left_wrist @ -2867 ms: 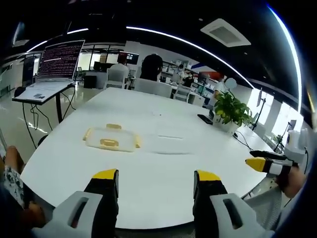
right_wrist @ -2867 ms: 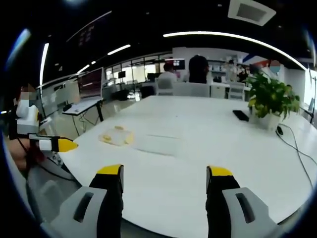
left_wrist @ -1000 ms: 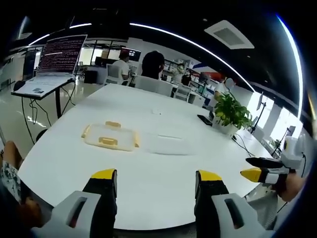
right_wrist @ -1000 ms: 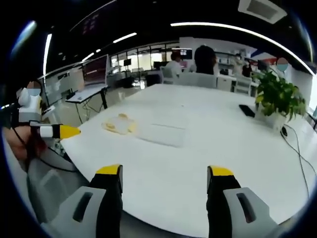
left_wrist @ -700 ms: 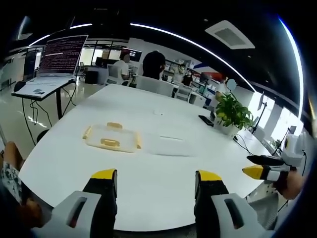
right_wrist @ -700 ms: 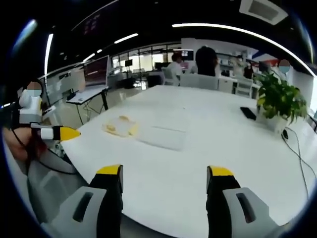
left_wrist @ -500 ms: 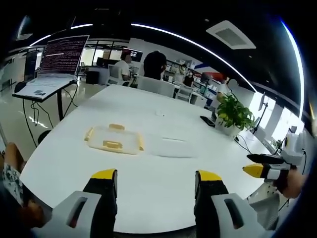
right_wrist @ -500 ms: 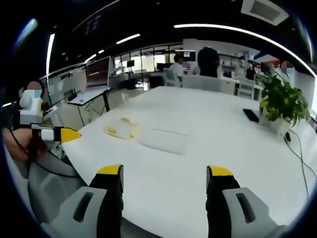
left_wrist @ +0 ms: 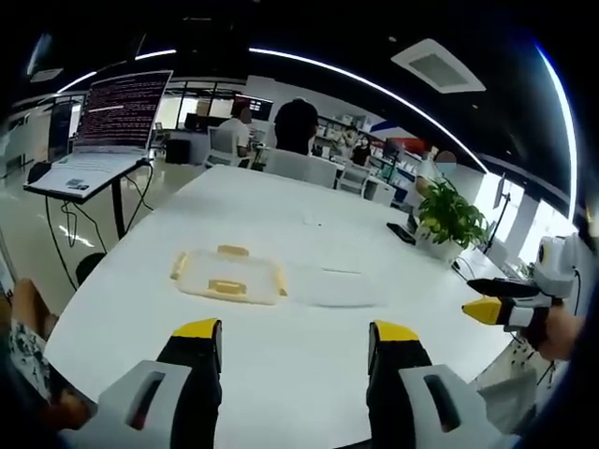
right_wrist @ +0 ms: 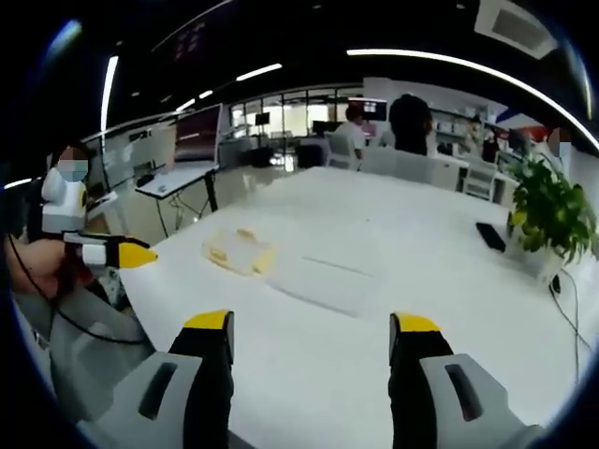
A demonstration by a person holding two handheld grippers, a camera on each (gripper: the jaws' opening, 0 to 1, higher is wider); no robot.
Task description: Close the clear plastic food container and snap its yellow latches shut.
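you hold the left gripper [left_wrist: 294, 339] and right gripper [right_wrist: 314, 329] spread and empty above the table's [left_wrist: 281, 224] near edge, lined up for approach; the container [left_wrist: 227, 277] lies ahead, clear half [left_wrist: 335, 286] folded flat beside it.

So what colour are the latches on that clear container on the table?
Yellow; the latches on the container show best in the left gripper view.

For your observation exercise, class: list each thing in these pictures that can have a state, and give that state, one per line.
Food container: on the table, latches not snapped.
Clear lid: flat on the table beside the container, not on it.
Left tongs: open, empty.
Right tongs: open, empty.
Laptop: screen on, open.
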